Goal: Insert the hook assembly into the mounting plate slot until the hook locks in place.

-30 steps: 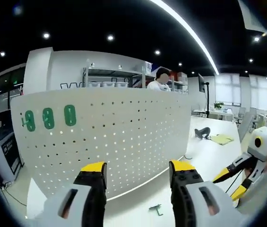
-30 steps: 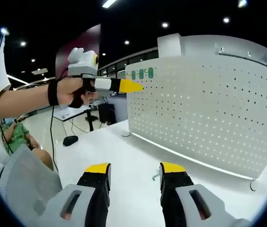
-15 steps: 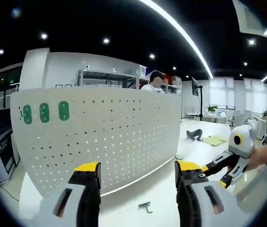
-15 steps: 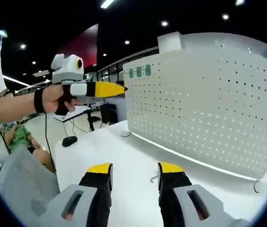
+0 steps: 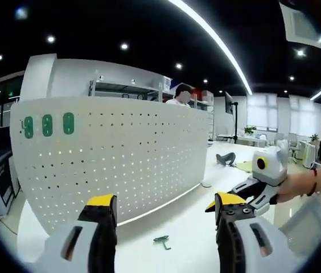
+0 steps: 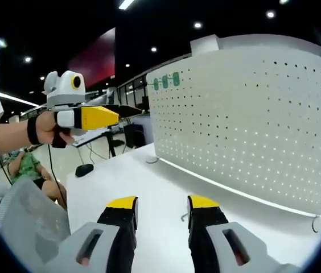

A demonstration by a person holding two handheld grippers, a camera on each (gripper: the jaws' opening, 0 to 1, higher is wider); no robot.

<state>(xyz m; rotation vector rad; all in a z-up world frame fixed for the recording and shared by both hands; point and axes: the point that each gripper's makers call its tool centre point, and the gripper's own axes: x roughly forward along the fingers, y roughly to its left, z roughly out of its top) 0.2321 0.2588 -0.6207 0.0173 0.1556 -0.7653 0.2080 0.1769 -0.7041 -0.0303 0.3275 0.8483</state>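
Observation:
The white perforated mounting plate (image 5: 126, 153) stands upright on the white table (image 5: 189, 239), with three green pieces (image 5: 46, 125) fixed near its top left corner. A small metal hook (image 5: 161, 242) lies flat on the table in front of the plate, between my left gripper's (image 5: 165, 203) open, empty jaws. In the right gripper view the plate (image 6: 246, 125) is on the right, and the hook (image 6: 184, 216) lies just past my right gripper (image 6: 161, 203), which is open and empty. A hand holds the left gripper (image 6: 89, 116) in the air at the upper left.
The right gripper (image 5: 257, 185), held by a hand, comes in from the right. A black object (image 5: 226, 160) and a yellow sheet (image 5: 242, 165) lie far along the table. A person (image 5: 181, 95) stands behind the plate. A black mouse (image 6: 83, 168) rests on a lower desk.
The left gripper has drawn back and leftward from the plate. The right gripper has come further into the left gripper view. The hook still lies on the table.

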